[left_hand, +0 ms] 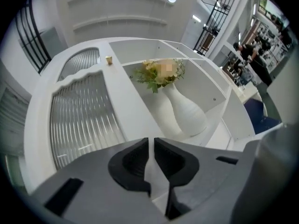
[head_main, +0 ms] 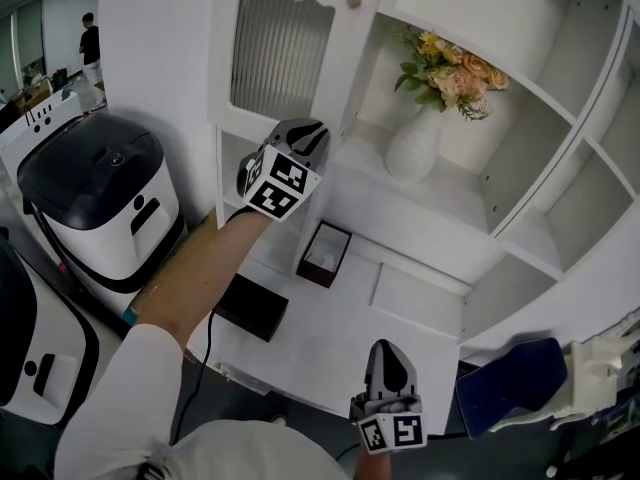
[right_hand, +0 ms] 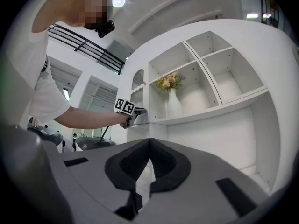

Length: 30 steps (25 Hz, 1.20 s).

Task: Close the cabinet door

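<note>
Door (head_main: 283, 53) stands open just left of the vase (head_main: 414, 143), long axis upright. Left gripper (head_main: 306, 136), jaws nearly together and empty, sits at its vase-side edge. Right gripper (head_main: 388, 356), closed, hangs well away from the vase.

Left gripper (left_hand: 151, 143): dark grey jaws nearly together, just a thin slit at the tips with white showing through it. Nothing visibly clamped. Straight beyond the tips is the white cabinet door with ribbed glass panel (left_hand: 79, 120), with a small round gold knob (left_hand: 109, 59) at its far corner. Right of the door, an open white shelf compartment (left_hand: 219, 92) holds a white ceramic vase (left_hand: 187, 113) of pale yellow flowers with green leaves (left_hand: 148, 74). People (left_hand: 254, 64) stand far right, well apart.
</note>
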Available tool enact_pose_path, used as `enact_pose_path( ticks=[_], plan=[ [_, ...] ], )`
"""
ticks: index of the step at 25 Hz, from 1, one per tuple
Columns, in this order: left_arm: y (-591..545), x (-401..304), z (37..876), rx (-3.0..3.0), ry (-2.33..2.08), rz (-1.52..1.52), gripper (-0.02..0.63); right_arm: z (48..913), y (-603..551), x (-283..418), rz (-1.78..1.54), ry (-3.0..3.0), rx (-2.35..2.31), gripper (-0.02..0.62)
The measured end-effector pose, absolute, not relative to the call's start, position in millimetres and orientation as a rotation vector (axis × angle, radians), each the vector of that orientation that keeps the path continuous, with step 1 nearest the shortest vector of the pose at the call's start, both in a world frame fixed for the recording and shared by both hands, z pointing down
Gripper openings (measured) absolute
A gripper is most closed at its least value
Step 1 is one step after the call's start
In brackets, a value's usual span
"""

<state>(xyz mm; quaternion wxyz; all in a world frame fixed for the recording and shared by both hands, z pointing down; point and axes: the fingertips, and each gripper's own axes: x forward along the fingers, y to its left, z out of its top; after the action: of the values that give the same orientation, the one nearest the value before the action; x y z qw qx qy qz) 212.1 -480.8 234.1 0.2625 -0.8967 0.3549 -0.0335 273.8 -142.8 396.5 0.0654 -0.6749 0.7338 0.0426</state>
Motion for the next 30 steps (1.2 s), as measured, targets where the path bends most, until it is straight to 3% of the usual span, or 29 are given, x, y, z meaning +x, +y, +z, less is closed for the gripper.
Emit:
enact_pose_path(
  ticks=[3,7,20,30],
  plan=[
    [-482.5,195.4,227.9,-2.582,0.954,-0.023,0.008,395.7,-133.5,259.6,0.121,2.212,-2.049,-0.002],
    [-450.3,152.5,241.8,-2.629,0.941,0.082,0.006,397.4,-125.4,237.4,0.105,2.242,-2.048,-0.002],
    [-305.6,-87.0,334.4,-2.674,1.127,0.167,0.006,390.8,-173.7,104.1,0.157,2.522,-1.853,-0.002],
    [-234.8,-197.9,346.1,-2.688,1.230,0.291,0.006,389.2,-183.1,21.6,0.198,2.642,-1.732,-0.002]
  ],
)
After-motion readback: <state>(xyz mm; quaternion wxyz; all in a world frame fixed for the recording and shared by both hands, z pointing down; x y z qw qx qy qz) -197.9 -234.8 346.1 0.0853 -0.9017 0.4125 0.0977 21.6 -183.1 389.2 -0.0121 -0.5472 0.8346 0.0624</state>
